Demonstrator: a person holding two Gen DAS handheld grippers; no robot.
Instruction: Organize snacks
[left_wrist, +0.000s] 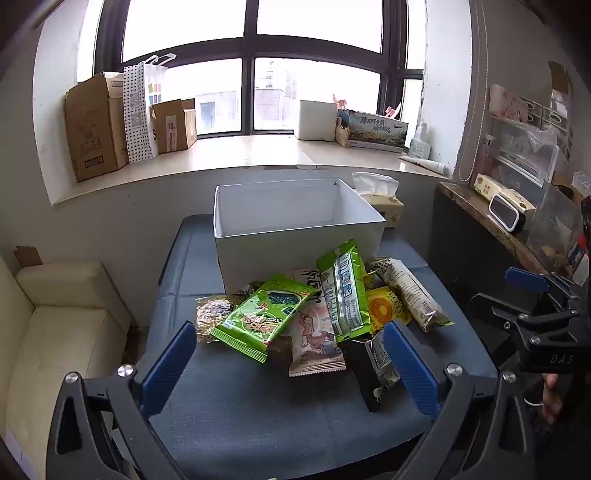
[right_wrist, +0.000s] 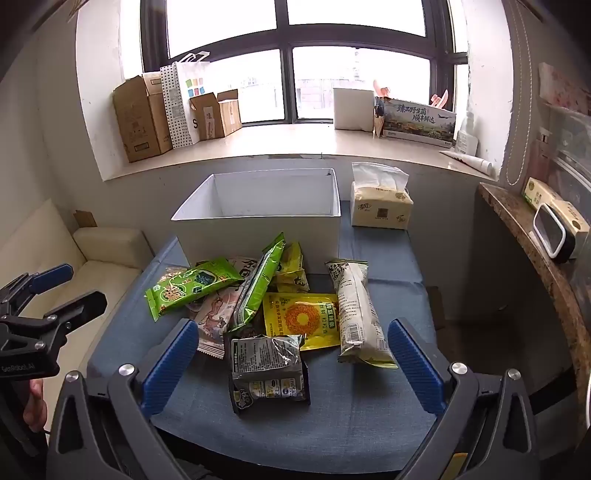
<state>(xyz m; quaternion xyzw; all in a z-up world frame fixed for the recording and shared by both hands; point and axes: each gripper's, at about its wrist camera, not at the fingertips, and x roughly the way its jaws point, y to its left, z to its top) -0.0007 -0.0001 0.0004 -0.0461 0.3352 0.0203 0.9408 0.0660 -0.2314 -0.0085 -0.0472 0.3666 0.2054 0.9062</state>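
A pile of snack packets lies on a blue table (left_wrist: 258, 406) in front of an empty white box (left_wrist: 295, 236), which also shows in the right wrist view (right_wrist: 258, 236). The pile holds a green packet (left_wrist: 258, 317), a tall green packet (left_wrist: 341, 291), a yellow packet (right_wrist: 299, 319), a long white packet (right_wrist: 356, 314) and a silver-black packet (right_wrist: 266, 365). My left gripper (left_wrist: 288, 365) is open and empty, just short of the pile. My right gripper (right_wrist: 291, 362) is open and empty, its fingers on either side of the silver-black packet.
A tissue pack (right_wrist: 380, 206) stands right of the box. A cream sofa (left_wrist: 55, 339) is to the left. A wooden shelf (right_wrist: 535, 251) with a small clock is to the right. Cardboard boxes (left_wrist: 96, 125) stand on the window sill behind.
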